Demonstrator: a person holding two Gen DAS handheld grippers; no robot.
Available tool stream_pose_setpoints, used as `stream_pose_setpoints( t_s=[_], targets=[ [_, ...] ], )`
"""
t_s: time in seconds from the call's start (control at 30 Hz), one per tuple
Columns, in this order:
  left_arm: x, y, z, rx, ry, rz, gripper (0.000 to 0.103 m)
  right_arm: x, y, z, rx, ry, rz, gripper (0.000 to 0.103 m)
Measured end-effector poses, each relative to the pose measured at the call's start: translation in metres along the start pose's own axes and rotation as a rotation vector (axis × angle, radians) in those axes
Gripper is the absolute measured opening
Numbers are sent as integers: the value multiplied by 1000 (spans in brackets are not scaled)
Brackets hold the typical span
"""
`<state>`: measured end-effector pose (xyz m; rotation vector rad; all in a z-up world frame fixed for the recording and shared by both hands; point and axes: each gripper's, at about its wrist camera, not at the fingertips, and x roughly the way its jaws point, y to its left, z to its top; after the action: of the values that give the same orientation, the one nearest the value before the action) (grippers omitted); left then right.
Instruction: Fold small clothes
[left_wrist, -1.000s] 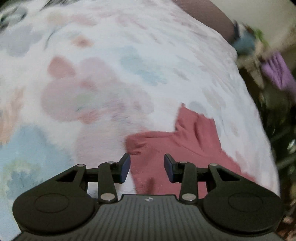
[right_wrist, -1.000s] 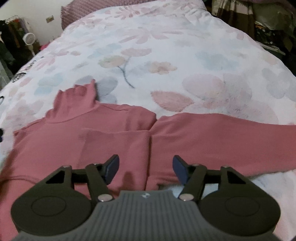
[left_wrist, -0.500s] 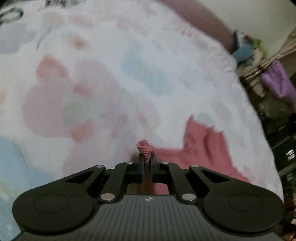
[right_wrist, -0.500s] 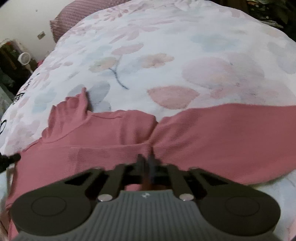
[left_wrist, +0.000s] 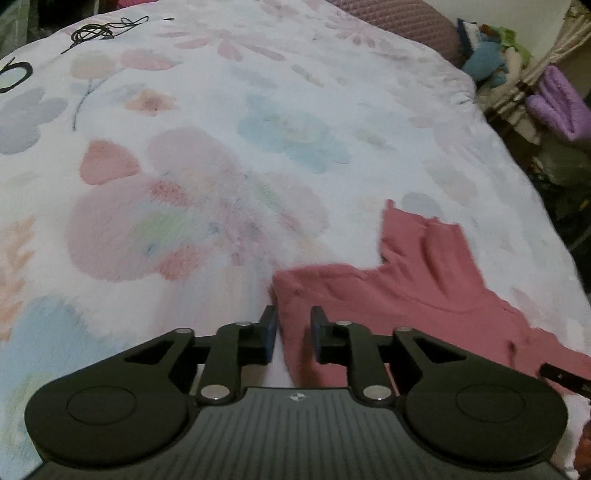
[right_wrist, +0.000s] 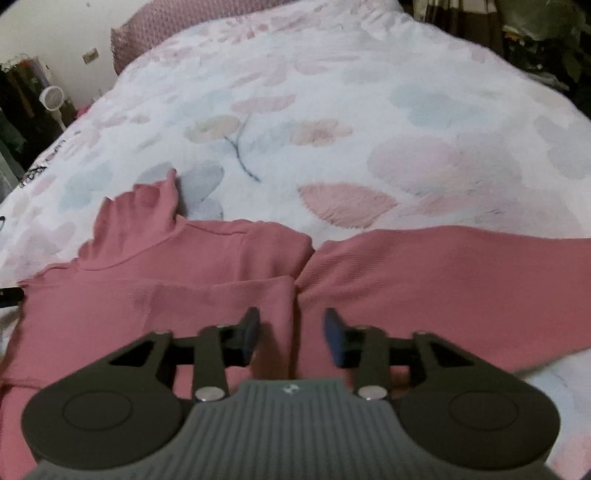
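Observation:
A pink high-neck long-sleeved top (right_wrist: 155, 295) lies flat on the flowered bedspread (right_wrist: 332, 110). Its collar (right_wrist: 144, 206) points away from me, one sleeve (right_wrist: 443, 280) stretches out to the right, and the other is folded across the body. My right gripper (right_wrist: 291, 326) hovers low over the seam between body and sleeve. Its jaws are opening, and the fabric below them lies loose. In the left wrist view the top's (left_wrist: 413, 291) shoulder edge sits between the jaws of my left gripper (left_wrist: 293, 323). Those jaws are opening too, and their pads are off the cloth.
A black cable (left_wrist: 92, 31) lies at the far left of the bed, and a mauve pillow (left_wrist: 406, 22) is at its head. Past the bed's right edge are a blue plush toy (left_wrist: 484, 62) and a purple towel (left_wrist: 561, 99). A small white fan (right_wrist: 53, 98) stands off the left side.
A second ago both grippers stood open. Half a second ago both were pinched shut on the pink fabric. Now both have let go and the cloth lies flat again.

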<state>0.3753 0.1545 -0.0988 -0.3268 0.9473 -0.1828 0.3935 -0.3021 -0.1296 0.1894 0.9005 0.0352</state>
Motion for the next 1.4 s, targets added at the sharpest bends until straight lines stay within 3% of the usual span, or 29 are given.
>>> stream_pose_setpoints(
  t_s=[0.13,0.23,0.33,0.47,0.5,0.57,0.6,0.67,0.83,1.0,1.1,1.13,1.3,1.4],
  targets=[
    [-32,-7,-22,71,25,-55,34,-31,-3,-16,17,-38,35,36],
    [-45,-15,-45,165,81,-61,42,-47,5,-33,-56,-41,31,36],
    [-48,-21,-66,260,135,-46,50,-50,16,-50,-155,-22,17,36],
    [-42,-29,-81,308,156,2,50,-41,23,-57,-201,-4,-21,31],
    [-39,-30,-82,315,157,9,48,-39,25,-58,-208,8,-34,28],
    [-39,-34,-83,333,144,32,13,-40,26,-61,-218,8,-30,14],
    [-40,-34,-81,328,142,50,6,-42,26,-61,-225,5,-38,3],
    [-45,-30,-79,302,134,55,5,-44,22,-60,-218,3,-64,0],
    [-46,-25,-79,319,165,93,5,-49,6,-55,-177,19,-43,0],
    [-38,-23,-80,272,178,91,7,-42,4,-60,-139,34,-36,0],
    [-44,-22,-80,266,179,91,17,-59,12,-60,-161,-7,-16,11],
    [-45,-21,-81,268,184,89,22,-65,17,-61,-197,-19,-21,21],
    [-63,-13,-81,238,173,60,25,-82,15,-62,-257,-24,-32,23],
    [-77,-15,-77,231,130,58,28,-92,-11,-58,-186,-24,-34,42]
  ],
)
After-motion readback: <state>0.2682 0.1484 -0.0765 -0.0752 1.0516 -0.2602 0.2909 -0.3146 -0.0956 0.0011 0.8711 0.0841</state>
